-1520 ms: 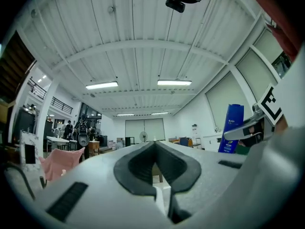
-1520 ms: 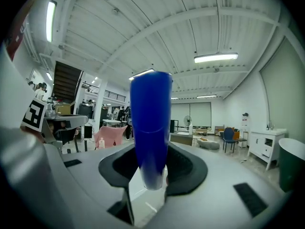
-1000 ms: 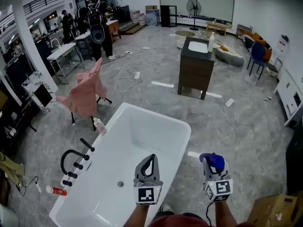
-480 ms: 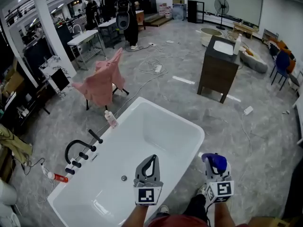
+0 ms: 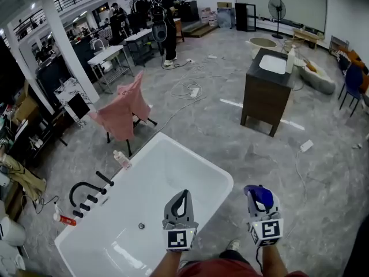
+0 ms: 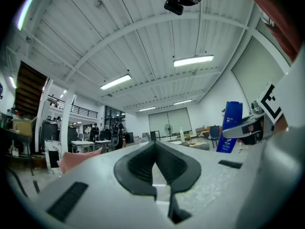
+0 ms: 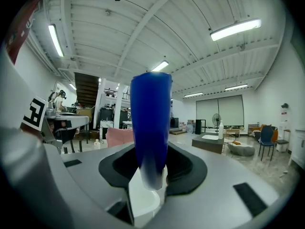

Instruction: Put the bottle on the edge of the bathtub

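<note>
Grips the blue bottle (image 5: 260, 194) in the right hand-held gripper (image 5: 258, 198), over the floor beside the bathtub (image 5: 229, 175) edge, ready for placing; holds the left hand-held gripper (image 5: 182, 203) closed, empty.

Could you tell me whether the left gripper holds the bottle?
No, the left gripper is shut and empty; the right gripper holds the blue bottle.

Chair (image 5: 121, 111) behind bathtub (image 5: 167, 183); cabinet (image 5: 268, 94) farther right

Left gripper (image 6: 155, 147) closed and empty, blue bottle (image 6: 232, 127) alongside
</note>
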Motion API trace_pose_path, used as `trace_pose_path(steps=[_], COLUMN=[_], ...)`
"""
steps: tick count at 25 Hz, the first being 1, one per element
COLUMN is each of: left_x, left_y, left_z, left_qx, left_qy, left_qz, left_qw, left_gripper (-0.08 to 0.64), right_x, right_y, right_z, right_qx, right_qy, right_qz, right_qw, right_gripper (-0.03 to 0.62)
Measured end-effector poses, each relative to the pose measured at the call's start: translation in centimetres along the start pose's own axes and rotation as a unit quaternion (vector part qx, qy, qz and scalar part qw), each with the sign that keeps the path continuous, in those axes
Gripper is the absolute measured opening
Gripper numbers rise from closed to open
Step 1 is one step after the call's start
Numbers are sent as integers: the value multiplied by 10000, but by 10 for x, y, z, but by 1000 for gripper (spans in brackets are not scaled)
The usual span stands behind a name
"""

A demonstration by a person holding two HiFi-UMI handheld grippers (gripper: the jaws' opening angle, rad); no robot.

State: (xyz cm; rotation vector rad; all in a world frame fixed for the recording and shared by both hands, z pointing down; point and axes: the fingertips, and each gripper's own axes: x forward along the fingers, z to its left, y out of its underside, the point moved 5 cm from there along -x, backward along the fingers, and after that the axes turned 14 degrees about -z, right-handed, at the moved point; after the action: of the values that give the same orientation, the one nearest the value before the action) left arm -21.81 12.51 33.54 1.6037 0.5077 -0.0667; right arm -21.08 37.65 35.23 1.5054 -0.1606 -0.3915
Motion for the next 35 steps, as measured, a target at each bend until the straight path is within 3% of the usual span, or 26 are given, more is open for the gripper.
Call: trace_pose_path(steps=[9, 18, 29, 35], left_x=[87, 129, 185, 216], left_y=[25, 63, 119, 144], left_z=[-96, -137, -98, -40], left_qx=[-17, 19, -26, 47], left_qy=[-177, -114, -702, -1402], left_qz=[176, 475, 569, 592], left_qw=[9997, 9988, 9959, 9883], left_gripper=[5, 5, 5, 5], right_x=[11, 32, 142, 242], right_y=[21, 54, 82, 93], right_z=[-141, -199, -197, -166], right_qx=[64, 296, 182, 160], right_qy=[-44, -86, -895, -1688], right_qz=[24, 32, 314, 414], right_qw=[10000, 9995, 9953, 9847], right_gripper=[150, 150, 150, 150])
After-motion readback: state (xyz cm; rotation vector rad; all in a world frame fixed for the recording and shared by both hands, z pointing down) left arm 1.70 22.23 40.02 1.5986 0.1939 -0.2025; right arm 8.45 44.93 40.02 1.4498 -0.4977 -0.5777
